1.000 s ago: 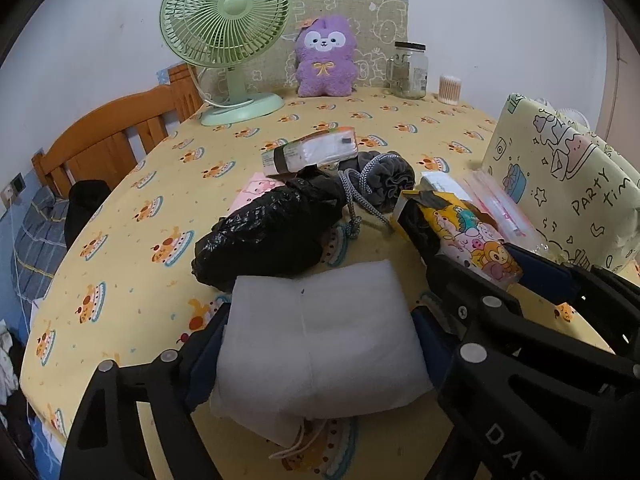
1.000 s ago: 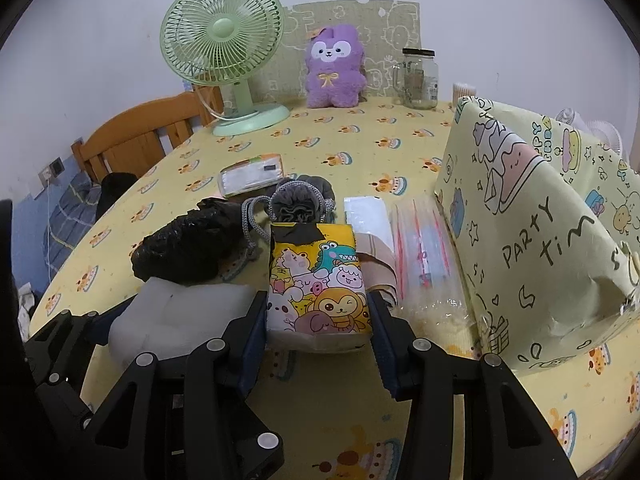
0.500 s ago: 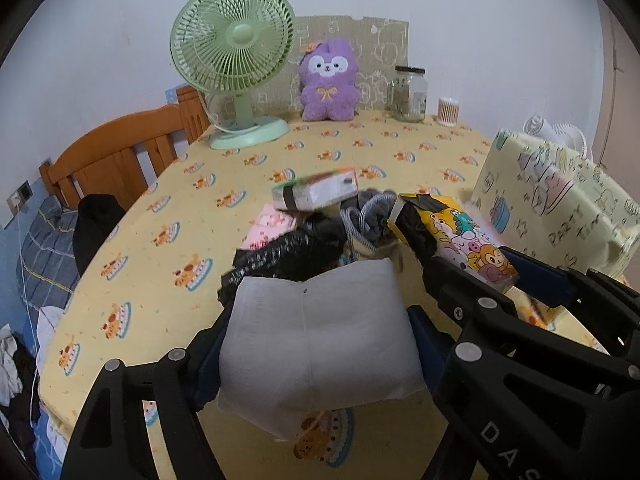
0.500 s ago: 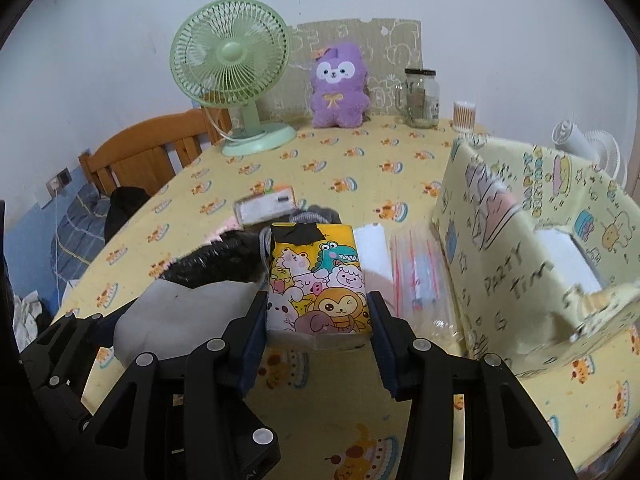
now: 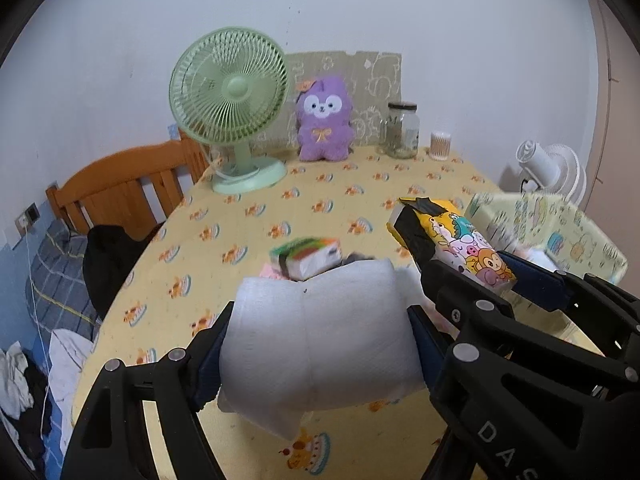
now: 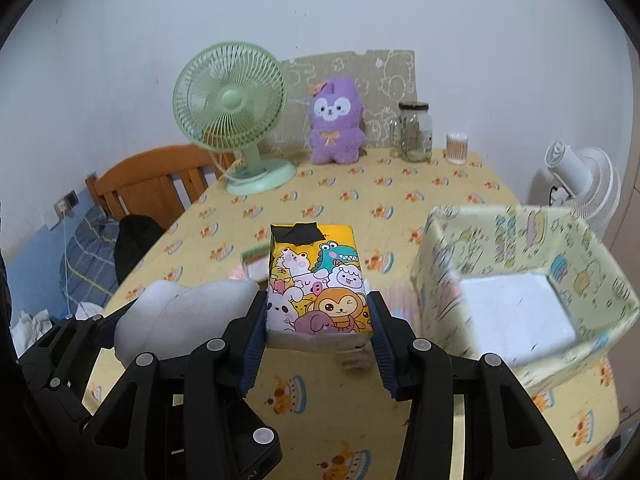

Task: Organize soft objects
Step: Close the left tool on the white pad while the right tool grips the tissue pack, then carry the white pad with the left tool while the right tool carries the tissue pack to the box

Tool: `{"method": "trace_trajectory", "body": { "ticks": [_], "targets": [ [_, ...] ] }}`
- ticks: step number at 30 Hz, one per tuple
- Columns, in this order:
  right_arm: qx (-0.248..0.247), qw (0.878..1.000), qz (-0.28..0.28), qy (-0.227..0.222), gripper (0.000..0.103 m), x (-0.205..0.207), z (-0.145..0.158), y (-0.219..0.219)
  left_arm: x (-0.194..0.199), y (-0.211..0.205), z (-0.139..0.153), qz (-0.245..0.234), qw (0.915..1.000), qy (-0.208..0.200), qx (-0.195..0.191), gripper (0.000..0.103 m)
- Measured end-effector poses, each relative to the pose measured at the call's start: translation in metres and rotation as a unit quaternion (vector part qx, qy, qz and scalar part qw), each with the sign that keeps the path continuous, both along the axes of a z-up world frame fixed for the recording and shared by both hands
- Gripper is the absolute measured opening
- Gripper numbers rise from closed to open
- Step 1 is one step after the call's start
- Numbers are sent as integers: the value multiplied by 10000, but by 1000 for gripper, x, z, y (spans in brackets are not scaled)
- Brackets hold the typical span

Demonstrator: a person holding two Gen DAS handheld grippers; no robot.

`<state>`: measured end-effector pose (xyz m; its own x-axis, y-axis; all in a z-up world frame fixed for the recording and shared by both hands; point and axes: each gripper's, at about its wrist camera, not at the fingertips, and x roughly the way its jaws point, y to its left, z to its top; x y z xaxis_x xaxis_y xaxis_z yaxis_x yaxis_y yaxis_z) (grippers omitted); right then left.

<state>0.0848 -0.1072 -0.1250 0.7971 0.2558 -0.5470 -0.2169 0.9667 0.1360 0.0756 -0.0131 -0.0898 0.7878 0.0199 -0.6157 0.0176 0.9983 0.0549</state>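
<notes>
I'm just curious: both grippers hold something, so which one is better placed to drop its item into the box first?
Probably the right gripper. Its cartoon pack hangs just beside the open box, which sits on its side. The left gripper, clamping the white pack, is farther away, with the right gripper between it and the box.

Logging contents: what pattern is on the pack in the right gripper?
Yellow pack printed with cartoon animals, black patch at its top; clearest in the right wrist view.

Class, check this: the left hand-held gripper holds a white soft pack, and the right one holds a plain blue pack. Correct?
Not quite. The right hand-held gripper holds a yellow cartoon-animal pack, as the right wrist view shows. The left hand-held gripper does hold the white soft pack.
</notes>
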Motion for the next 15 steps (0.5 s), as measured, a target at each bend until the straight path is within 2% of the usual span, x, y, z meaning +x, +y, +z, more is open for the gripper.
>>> {"method": "trace_trajectory", "body": {
  "ticks": [7,15],
  "targets": [
    [-110,9998,-83,-176,51,-1,34,-17,3,-16,29,-17,9998,-183,-107,82],
    [-181,9990,-121,-394,51,-9,60,-37,-4,-35,56,-45,9989,-443,-142,82]
  ]
}}
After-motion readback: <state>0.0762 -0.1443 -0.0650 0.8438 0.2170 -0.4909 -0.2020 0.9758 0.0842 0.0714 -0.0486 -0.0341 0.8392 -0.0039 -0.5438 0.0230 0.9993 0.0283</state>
